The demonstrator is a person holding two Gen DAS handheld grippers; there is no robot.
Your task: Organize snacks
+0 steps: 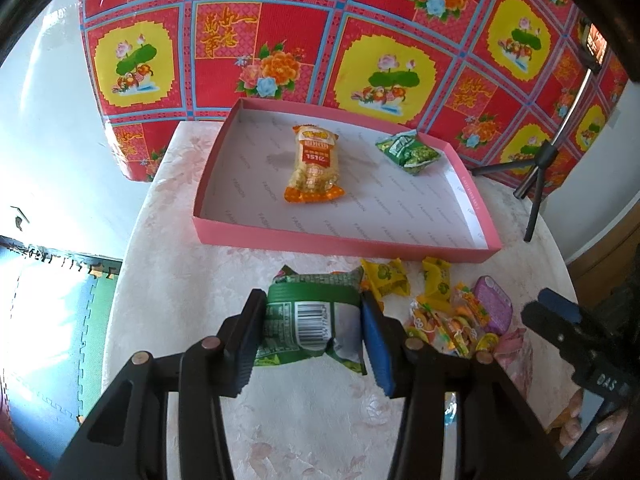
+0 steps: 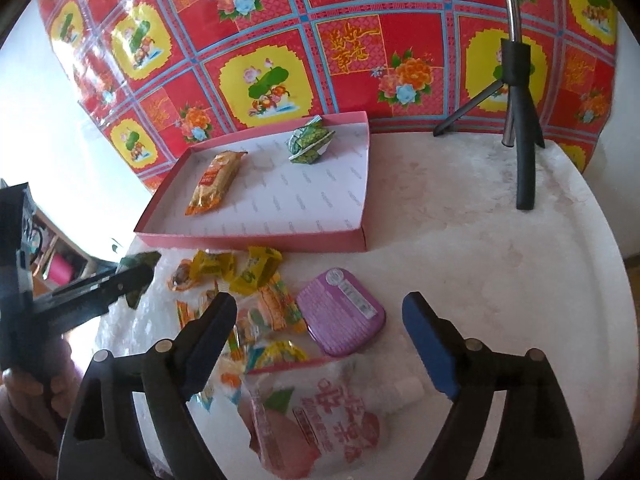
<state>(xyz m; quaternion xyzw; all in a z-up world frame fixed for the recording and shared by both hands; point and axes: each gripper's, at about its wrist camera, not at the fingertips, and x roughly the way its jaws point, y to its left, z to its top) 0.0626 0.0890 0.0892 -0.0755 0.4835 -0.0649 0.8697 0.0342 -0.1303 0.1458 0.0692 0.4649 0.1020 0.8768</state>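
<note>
My left gripper [image 1: 314,320] is shut on a green snack packet [image 1: 312,316], held just above the table in front of the pink tray [image 1: 340,242]. The tray holds an orange snack bag [image 1: 316,164] and a small green packet [image 1: 410,152]. My right gripper [image 2: 320,320] is open and empty over a pile of snacks: a purple tin [image 2: 342,312], yellow candies [image 2: 256,268], mixed small wrappers [image 2: 272,312] and a pink pouch [image 2: 316,412]. The left gripper also shows at the left of the right wrist view [image 2: 132,276].
A black tripod [image 2: 520,128] stands on the white table [image 2: 500,280] at the back right. A red patterned cloth [image 1: 340,28] hangs behind the tray. The table edge drops off at left above foam floor mats [image 1: 52,320].
</note>
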